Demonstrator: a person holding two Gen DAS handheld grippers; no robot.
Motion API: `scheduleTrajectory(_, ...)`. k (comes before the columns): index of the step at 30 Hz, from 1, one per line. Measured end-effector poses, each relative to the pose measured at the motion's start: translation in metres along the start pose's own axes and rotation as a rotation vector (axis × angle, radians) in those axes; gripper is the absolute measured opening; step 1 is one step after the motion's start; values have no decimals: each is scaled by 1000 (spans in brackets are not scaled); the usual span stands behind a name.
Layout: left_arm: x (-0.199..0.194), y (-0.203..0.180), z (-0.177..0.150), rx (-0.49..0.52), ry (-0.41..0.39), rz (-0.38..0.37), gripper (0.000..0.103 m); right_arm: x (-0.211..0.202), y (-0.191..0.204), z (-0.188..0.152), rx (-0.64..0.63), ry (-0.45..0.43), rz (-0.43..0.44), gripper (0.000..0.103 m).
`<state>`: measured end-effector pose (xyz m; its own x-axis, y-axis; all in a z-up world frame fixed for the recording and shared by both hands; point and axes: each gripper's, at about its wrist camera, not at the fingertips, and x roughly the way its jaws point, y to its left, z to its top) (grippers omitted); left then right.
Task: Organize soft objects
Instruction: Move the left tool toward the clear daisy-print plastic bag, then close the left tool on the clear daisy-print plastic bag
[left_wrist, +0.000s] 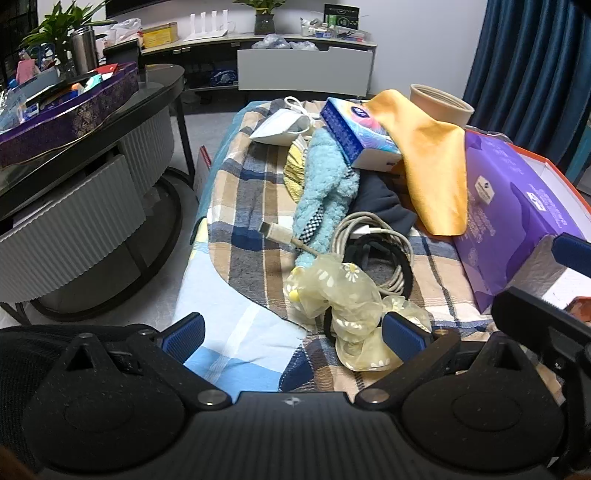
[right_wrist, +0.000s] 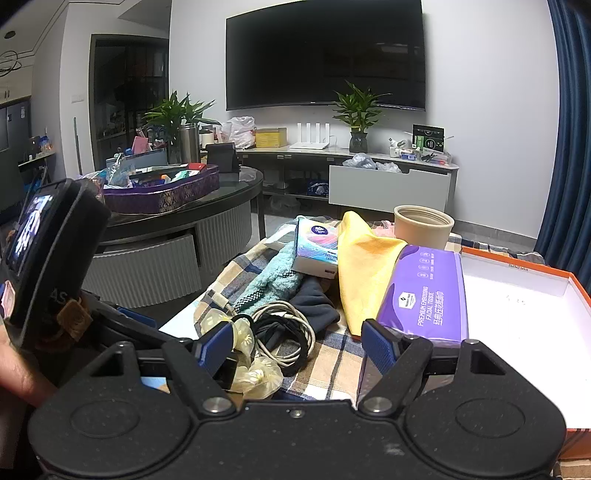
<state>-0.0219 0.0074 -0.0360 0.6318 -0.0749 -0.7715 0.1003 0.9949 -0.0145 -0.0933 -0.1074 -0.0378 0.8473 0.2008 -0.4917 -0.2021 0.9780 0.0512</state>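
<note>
On plaid cloth (left_wrist: 251, 192), sheer daisy scrunchie (left_wrist: 343, 295) lies against coiled white cable (left_wrist: 373, 251). My left gripper (left_wrist: 293, 334) gapes wide, empty; right gripper (right_wrist: 297, 341) likewise. Risk: I snag cable, dragging pile.

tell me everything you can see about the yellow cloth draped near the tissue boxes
The yellow cloth looks like smooth, thin microfiber, plain golden yellow. It hangs in soft folds, unfolded, narrowing to a rounded end on the plaid blanket. Its upper part lies against the beige cup and over one corner of the blue tissue box. Its side borders the purple tissue pack, and dark fabric lies beside it. Neither gripper touches it.
</note>
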Motion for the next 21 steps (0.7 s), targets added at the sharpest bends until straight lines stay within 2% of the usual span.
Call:
scheduleTrajectory(6,1,0,1,4,-7,-7,103,1,0,-1,7,-1,-4,90)
scheduleTrajectory(8,4,-1,2,17,-17,-18,96,1,0,-1,13,-2,-7,90)
scheduleTrajectory(10,9,-1,2,25,-19,-24,80,2,0,-1,15,1,-8,90)
scheduleTrajectory(11,11,0,2,23,-15,-32,75,2,0,-2,14,0,-8,90)
scheduleTrajectory(13,14,4,1,2,-14,-55,48,3,-1,-2,14,1,-10,90)
scheduleTrajectory(14,15,6,1,-11,-10,-73,42,3,-1,-2,15,2,-11,90)
scheduleTrajectory(15,15,9,0,-23,-8,-89,31,4,-1,-2,17,3,-12,90)
scheduleTrajectory(18,9,14,0,-32,-26,-115,21,6,-1,-2,22,13,-13,90)
scheduleTrajectory(21,1,19,1,-25,-39,-156,20,10,1,-3,13,24,-8,90)
